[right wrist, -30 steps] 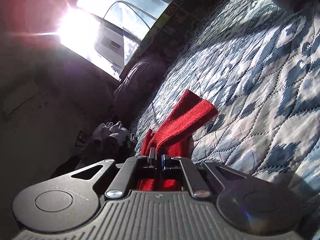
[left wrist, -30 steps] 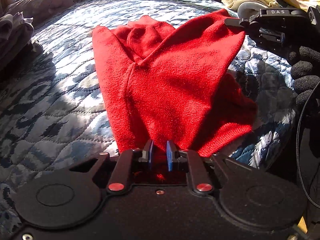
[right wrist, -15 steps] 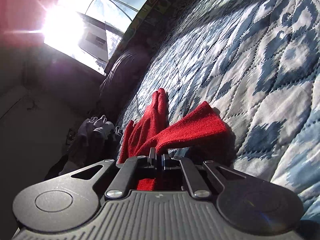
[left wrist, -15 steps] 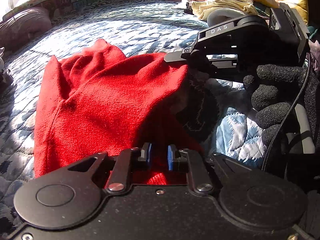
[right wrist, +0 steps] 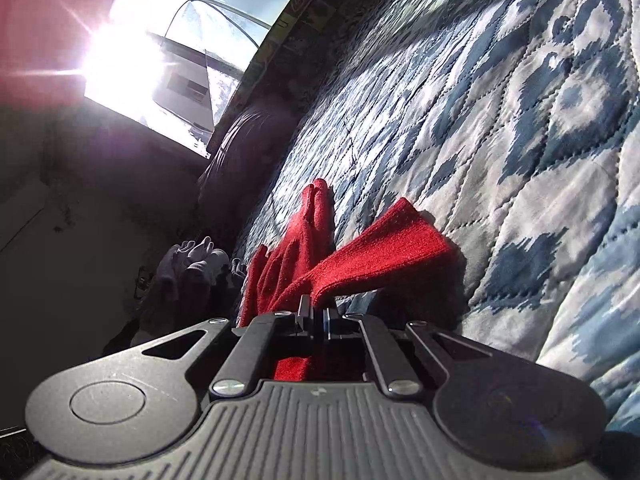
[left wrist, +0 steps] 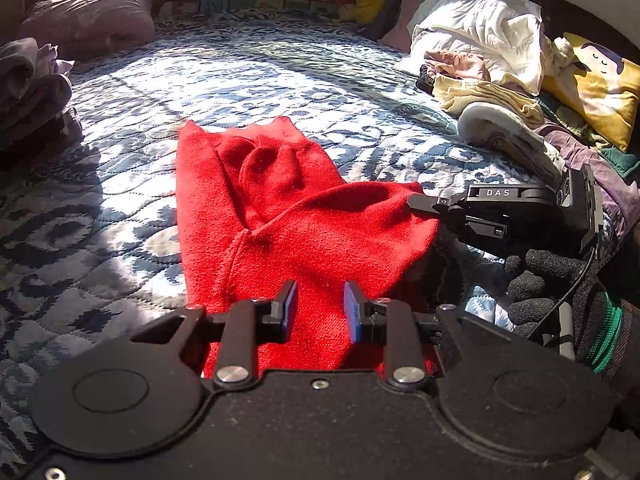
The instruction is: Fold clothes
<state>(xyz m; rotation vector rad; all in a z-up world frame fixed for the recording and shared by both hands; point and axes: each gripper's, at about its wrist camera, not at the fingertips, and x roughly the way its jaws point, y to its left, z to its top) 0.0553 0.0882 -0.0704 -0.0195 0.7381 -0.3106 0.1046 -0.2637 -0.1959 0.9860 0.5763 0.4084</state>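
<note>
Left wrist view puts our left gripper (left wrist: 320,306) nearest, its two blue-padded fingers (left wrist: 291,305) spread apart above the near hem of one red knit garment (left wrist: 296,236), with a clear gap between them and no cloth nipped. Half a second ago those same fingers stood closer together on the fabric; now they have let it go. Just beyond and to the right, our right gripper (left wrist: 414,203) comes in sideways, held by one black-gloved hand (left wrist: 548,284), its tips closed on the garment's right-hand corner. From the right wrist view we see that gripper (right wrist: 317,312) pressed together on a fold of the red knit (right wrist: 384,252), as it was in the earlier frames, only lower and nearer the quilt. We count one garment in play, lying lengthwise on the blue-and-white quilted bed cover (left wrist: 248,76), its far end rumpled into a few soft ridges and its near right part folded over toward the middle; a second ago that right part was lifted high, and now it has sunk almost flat. Farther off, we count one greyish clothes heap (left wrist: 28,80) at the left edge, one mixed pile of white and yellow laundry (left wrist: 488,60) at the far right, and one brownish pillow (left wrist: 88,16) at the head.
</note>
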